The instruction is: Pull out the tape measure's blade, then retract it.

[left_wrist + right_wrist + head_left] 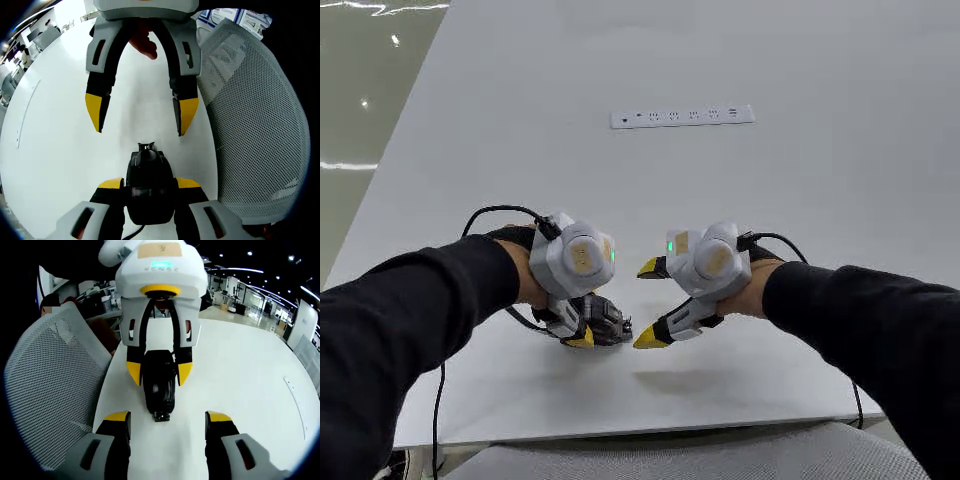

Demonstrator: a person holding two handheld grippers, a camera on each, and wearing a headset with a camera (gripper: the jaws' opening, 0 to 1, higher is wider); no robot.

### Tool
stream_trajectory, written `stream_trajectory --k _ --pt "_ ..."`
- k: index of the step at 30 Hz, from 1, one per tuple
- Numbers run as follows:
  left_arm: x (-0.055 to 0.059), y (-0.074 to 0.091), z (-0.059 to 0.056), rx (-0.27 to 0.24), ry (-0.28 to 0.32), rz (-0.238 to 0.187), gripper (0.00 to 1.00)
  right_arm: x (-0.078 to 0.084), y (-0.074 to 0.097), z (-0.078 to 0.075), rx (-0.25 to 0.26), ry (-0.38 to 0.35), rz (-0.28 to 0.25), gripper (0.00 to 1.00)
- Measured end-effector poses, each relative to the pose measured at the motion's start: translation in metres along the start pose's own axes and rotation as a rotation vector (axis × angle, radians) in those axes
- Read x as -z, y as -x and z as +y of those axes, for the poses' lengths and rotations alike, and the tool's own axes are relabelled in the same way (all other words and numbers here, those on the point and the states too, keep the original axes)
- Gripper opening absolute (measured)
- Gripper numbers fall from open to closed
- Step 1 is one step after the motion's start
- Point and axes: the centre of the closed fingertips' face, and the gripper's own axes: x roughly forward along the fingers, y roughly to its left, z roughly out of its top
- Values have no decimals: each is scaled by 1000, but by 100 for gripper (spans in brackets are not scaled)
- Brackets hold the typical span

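**Item:** tape measure (150, 192). Compact black case with the blade fully housed and the end hook (146, 146) showing at the mouth.

**Location:** lower centre of the left gripper view, clamped across its sides by the yellow tips of your left gripper (588, 328). It sits low over the white table (800, 200), lower centre-left of the head view. You cannot tell whether it rests on the surface.

**Handling, as judged:**
- The case looks rigid and fairly dense for its size. It should bear a firm clamp on the flat sides.
- The blade is probably thin, springy and sprung to recoil, so feed it home under control rather than letting it snap back.
- Take hold at the end hook. It is a small tab with little purchase, so pinch it squarely.

**Right gripper** (167, 417): jaws spread wide and holding nothing, with the tips facing the hook.

**View notes:**
- The head view sets both grippers tip to tip in the lower middle, with a power strip (683, 117) at upper centre. The case is largely hidden there behind the left gripper.
- The left gripper view gives you the case top, with bare table showing between the hook and the right gripper's tips.
- The right gripper view gives you the front face of the case. The hook appears level with your own tips, and a mesh chair back (50, 390) sits at left.
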Motion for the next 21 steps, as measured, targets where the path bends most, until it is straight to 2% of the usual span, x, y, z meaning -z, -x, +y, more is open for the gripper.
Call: stream_trajectory --k 3,4,7,16,17,21 --pt "1 0 0 -1 -3 10 34 1 -8 0 -6 -7 14 48" --pt "1 0 0 -4 -2 7 34 1 -11 0 -11 -30 15 47" --pt "1 0 0 -5 9 -10 34 2 -15 1 -22 -27 26 40" --pt "1 0 0 -5 14 -20 34 6 -17 3 -31 -20 44 24" --pt "0 0 0 3 28 -36 34 20 -23 9 -45 38 103 22" --pt "1 0 1 2 39 -36 34 17 -27 7 -33 43 98 16"
